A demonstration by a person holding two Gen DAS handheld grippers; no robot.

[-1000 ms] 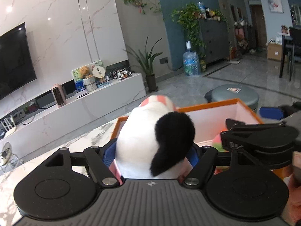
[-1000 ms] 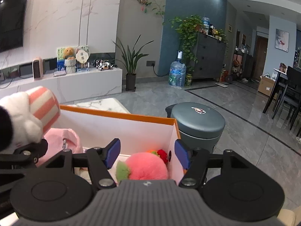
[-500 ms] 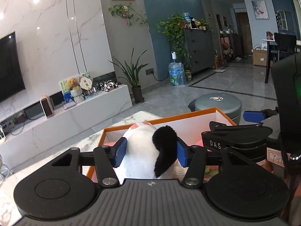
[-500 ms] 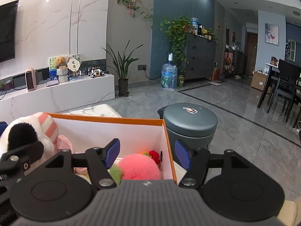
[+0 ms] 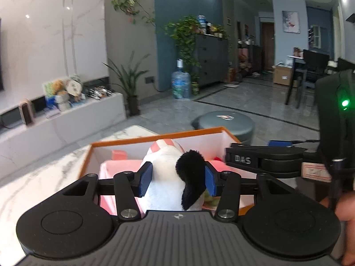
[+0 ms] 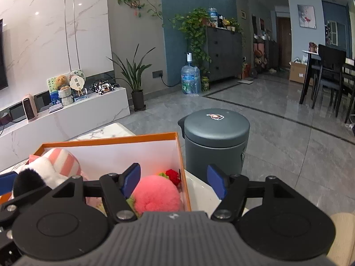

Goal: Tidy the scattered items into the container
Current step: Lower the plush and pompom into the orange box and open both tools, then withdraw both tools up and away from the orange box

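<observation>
The white plush toy [image 5: 168, 177] with a black ear and a pink-striped part sits between the blue pads of the left claw [image 5: 178, 178], over the open orange box [image 5: 155, 137]. The left claw's jaws are closing, and both pads press against the plush's sides, so it is grasping the toy. The left claw points forward and slightly downward toward the box, with the toy's striped end sticking out toward 12 o'clock, above the box's white inner wall.

The right claw [image 6: 174, 179] stands wide and released, with nothing between its pads; it hovers over the near right corner of the box, its left pad above the interior and its right pad outside the wall, at about 3 o'clock from the box edge. In the left wrist view the right claw's black body lies at 3 o'clock of the toy, and a bit of the person's hand [image 5: 346, 208] shows at the frame's right edge.

Inside the box lie a round pink plush ball [image 6: 156, 194] with a green leaf, directly below the right claw, a small red item [image 6: 173, 176] just beyond it at 1 o'clock, and a pale pink soft item [image 5: 119, 166] at 9 o'clock of the white toy.

The box rests on a marble worktop [image 5: 44, 177]. On the floor past the box, at 1 o'clock, stands a dark green lidded bin [image 6: 216, 139]. Farther back are a water jug [image 6: 190, 78], a potted plant [image 6: 135, 75] and a long white TV shelf [image 6: 66, 119].
</observation>
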